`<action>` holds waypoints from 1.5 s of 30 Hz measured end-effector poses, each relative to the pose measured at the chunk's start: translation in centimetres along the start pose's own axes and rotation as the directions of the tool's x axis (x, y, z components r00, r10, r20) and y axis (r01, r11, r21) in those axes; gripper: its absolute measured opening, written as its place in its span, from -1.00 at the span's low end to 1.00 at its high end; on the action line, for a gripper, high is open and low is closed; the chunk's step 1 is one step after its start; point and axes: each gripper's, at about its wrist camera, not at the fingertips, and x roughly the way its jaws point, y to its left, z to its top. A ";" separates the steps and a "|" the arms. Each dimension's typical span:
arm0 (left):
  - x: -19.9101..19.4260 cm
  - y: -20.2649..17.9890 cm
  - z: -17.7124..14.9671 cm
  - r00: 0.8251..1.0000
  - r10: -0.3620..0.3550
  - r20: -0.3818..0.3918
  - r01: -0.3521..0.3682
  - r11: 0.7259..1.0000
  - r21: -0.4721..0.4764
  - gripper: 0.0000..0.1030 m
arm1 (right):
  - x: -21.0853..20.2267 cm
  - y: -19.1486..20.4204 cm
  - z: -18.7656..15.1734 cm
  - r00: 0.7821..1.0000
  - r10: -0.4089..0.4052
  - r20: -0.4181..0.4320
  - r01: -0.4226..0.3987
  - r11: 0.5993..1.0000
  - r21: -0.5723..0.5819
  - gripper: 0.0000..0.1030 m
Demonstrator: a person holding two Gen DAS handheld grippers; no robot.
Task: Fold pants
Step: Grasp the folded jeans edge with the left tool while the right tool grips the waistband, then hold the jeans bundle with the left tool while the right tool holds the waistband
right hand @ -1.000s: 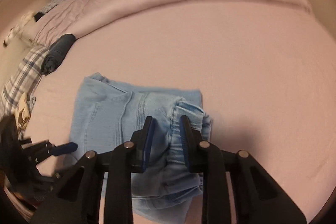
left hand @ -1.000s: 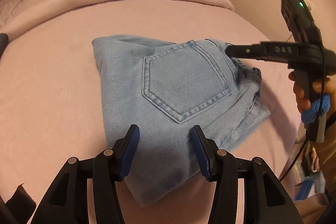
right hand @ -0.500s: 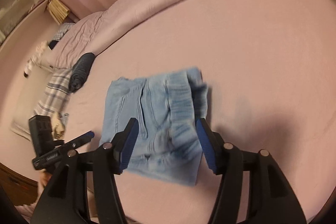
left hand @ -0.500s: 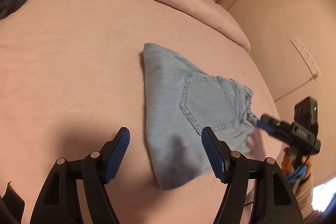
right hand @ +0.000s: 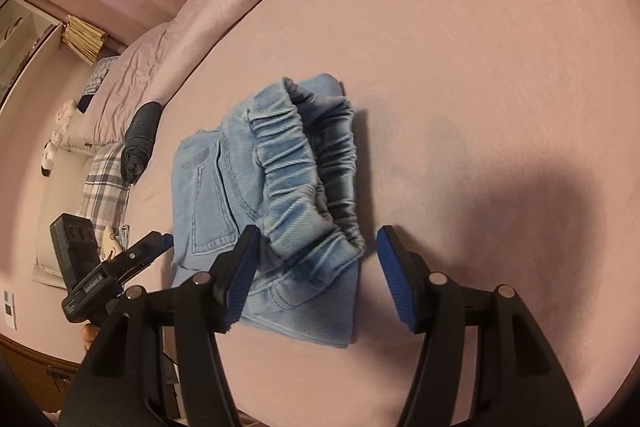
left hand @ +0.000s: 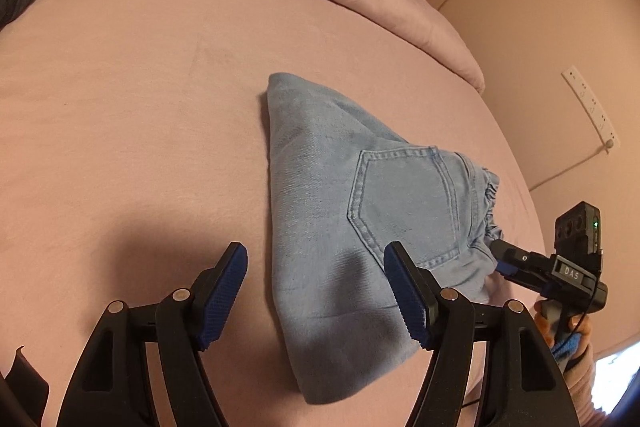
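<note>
Both grippers, left gripper (left hand: 316, 297) and right gripper (right hand: 316, 277), gape empty, jaws just widened; the folded pants (left hand: 360, 219) lie ahead, waistband (right hand: 312, 179) nearest the right.

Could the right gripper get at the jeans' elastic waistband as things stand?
Probably yes. The right gripper, jaws apart after just opening, has the bunched waistband of the folded jeans directly ahead, nothing between them; the left gripper sits off to the side.
</note>
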 end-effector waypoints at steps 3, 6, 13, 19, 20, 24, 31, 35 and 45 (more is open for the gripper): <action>0.6 -0.2 0.2 1.000 -0.007 -0.010 0.008 1.000 0.002 0.35 | 0.3 -0.2 -0.1 1.000 0.017 -0.011 -0.016 1.000 0.019 0.19; 1.0 -0.1 0.4 1.000 -0.010 -0.024 0.011 1.000 0.005 0.35 | 1.0 -0.5 0.1 0.999 0.041 -0.023 -0.040 0.999 0.036 0.19; 2.4 -0.6 0.7 0.998 -0.018 -0.058 0.019 1.000 0.021 0.35 | 2.2 0.2 0.1 0.998 0.058 -0.036 -0.058 0.998 0.026 0.34; 3.4 -1.0 0.9 0.998 0.004 -0.059 -0.001 0.999 0.050 0.35 | 3.3 2.3 0.1 0.999 -0.017 -0.033 0.014 0.997 -0.072 0.49; 3.5 -1.0 1.0 0.998 0.005 -0.057 -0.002 0.999 0.052 0.34 | 3.5 2.7 0.1 0.999 -0.035 -0.027 0.032 0.995 -0.094 0.49; 3.2 -1.1 0.9 0.999 0.025 -0.046 -0.022 0.997 0.075 0.07 | 3.8 4.0 -0.2 0.996 -0.094 0.013 0.094 0.981 -0.170 0.24; 2.8 -1.2 0.7 0.999 0.036 -0.028 -0.034 0.996 0.080 -0.28 | 2.9 4.2 -0.1 0.991 -0.119 0.060 0.129 0.969 -0.212 -0.08; 2.3 -1.5 0.6 0.999 0.047 -0.006 -0.046 0.994 0.102 -0.53 | 2.4 5.0 -0.3 0.988 -0.129 0.084 0.146 0.958 -0.246 -0.17; 0.8 -2.0 0.4 0.999 0.038 0.034 -0.042 0.992 0.118 -0.74 | 1.2 6.2 -0.5 0.984 -0.118 0.132 0.151 0.947 -0.284 -0.28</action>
